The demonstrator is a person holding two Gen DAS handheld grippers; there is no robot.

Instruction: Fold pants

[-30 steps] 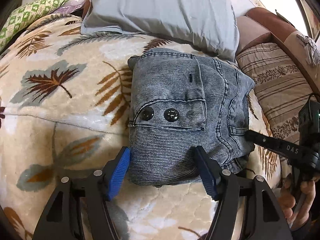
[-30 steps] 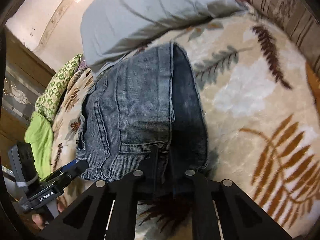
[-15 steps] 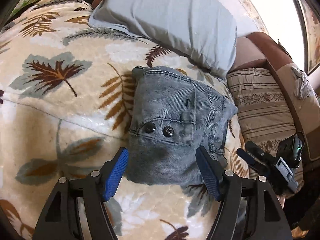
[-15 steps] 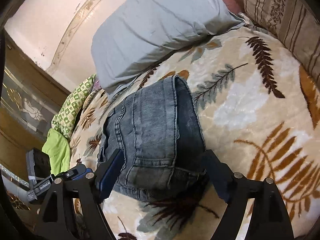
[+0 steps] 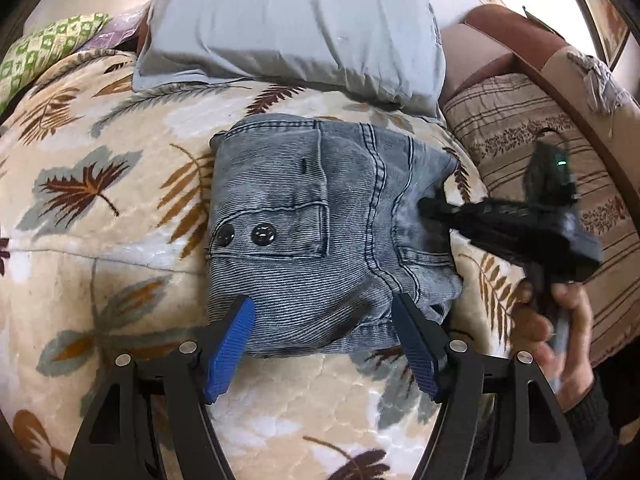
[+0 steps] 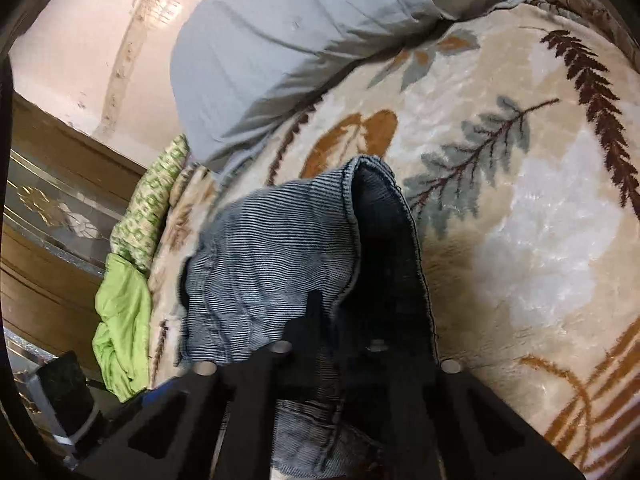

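Observation:
The folded grey-blue denim pants [image 5: 304, 216] lie on the leaf-patterned blanket [image 5: 100, 240], with a pocket flap and two black snaps facing up. My left gripper [image 5: 322, 304] is open, its blue pads [image 5: 232, 344] standing either side of the bundle's near edge without pressing it. In the left wrist view my right gripper [image 5: 430, 208] reaches in from the right, held by a hand [image 5: 560, 320], its tip at the bundle's right edge. In the right wrist view that gripper [image 6: 336, 320] is shut on the pants [image 6: 272, 248]; denim folds around the dark fingers.
A grey pillow [image 5: 296, 24] lies just beyond the pants. A striped cushion [image 5: 540, 152] and brown sofa back sit to the right. A green patterned cloth [image 5: 44, 48] lies at far left, with a lime cloth [image 6: 120, 320] and wooden furniture [image 6: 48, 216] at the bed's edge.
My right gripper opened and drew back, then came in again and shut on the pants' right edge. My left gripper pulled away, then returned to the near edge, still open.

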